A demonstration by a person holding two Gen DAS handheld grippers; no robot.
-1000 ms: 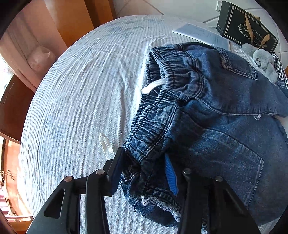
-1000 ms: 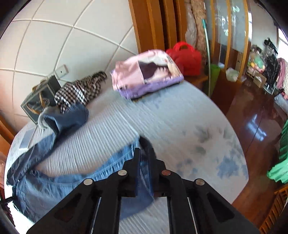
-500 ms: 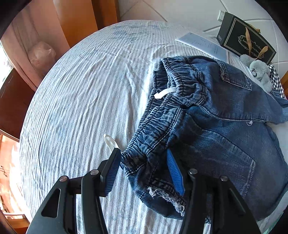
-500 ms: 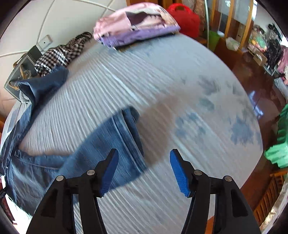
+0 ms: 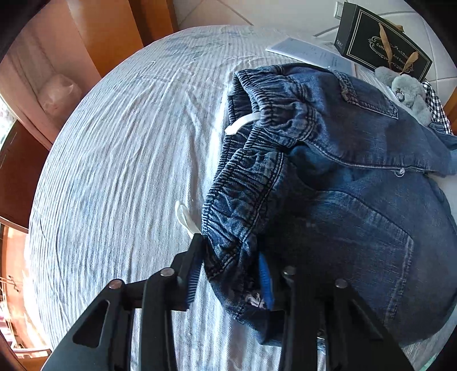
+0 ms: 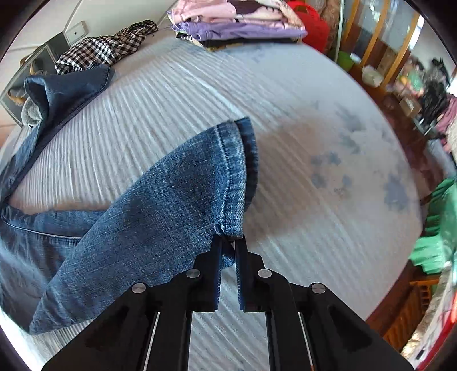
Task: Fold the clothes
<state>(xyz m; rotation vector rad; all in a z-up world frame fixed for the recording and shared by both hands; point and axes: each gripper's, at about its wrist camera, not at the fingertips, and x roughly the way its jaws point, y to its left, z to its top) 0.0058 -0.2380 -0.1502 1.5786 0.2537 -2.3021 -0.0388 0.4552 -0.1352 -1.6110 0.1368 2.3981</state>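
A pair of blue jeans (image 5: 328, 182) lies on a white striped bed sheet (image 5: 120, 148). Its elastic waistband with a white drawstring (image 5: 241, 125) faces left. My left gripper (image 5: 231, 268) is shut on the bunched waistband corner. In the right wrist view one trouser leg (image 6: 160, 199) lies flat and its hem (image 6: 237, 171) points away from me. My right gripper (image 6: 230, 242) is shut on the near corner of that hem. The other leg (image 6: 57, 94) runs off to the far left.
A black gift box (image 5: 382, 45), a paper sheet (image 5: 311, 54) and a grey plush toy (image 5: 408, 94) sit at the headboard end. A checked garment (image 6: 105, 48) and a folded stack (image 6: 237, 20) lie at the far edge. Wooden furniture (image 5: 105, 34) borders the bed.
My right gripper, open half a second ago, has shut on the hem of the leg. My left gripper, briefly opened, has shut again on the waistband.
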